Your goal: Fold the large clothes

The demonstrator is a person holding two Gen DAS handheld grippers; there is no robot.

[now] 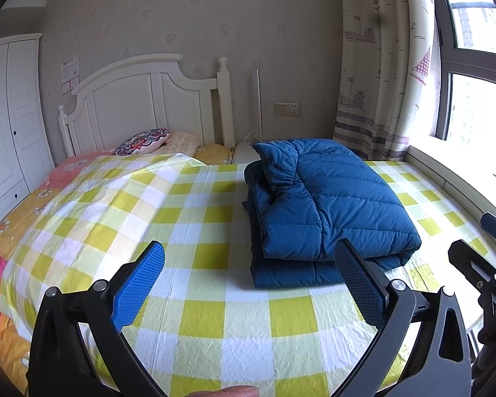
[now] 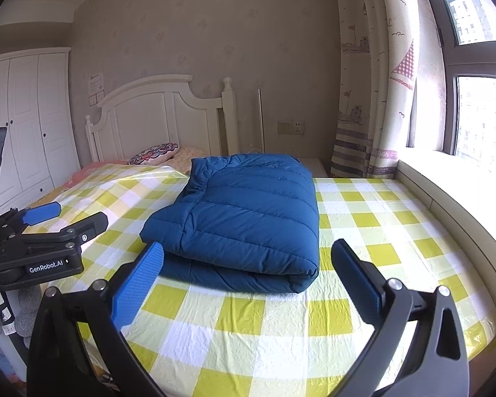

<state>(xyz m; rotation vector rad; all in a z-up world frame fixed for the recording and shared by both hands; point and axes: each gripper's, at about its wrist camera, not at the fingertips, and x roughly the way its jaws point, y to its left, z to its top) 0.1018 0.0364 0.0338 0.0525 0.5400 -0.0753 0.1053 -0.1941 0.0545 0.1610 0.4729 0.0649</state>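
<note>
1. Blue down jacket (image 2: pixel 244 215) lies folded in a thick bundle on the checked bed (image 2: pixel 380 231), near the headboard.
2. Left hand-held gripper (image 1: pixel 248 284) and right hand-held gripper (image 2: pixel 248 281): both released, empty, just short of the bundle.
3. Press the puffy top layer flat; square the edges.

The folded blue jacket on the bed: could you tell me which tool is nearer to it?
Right. The right tool is open directly in front of the folded blue jacket, almost straddling its near edge. The left tool is open too, off its left corner.
</note>
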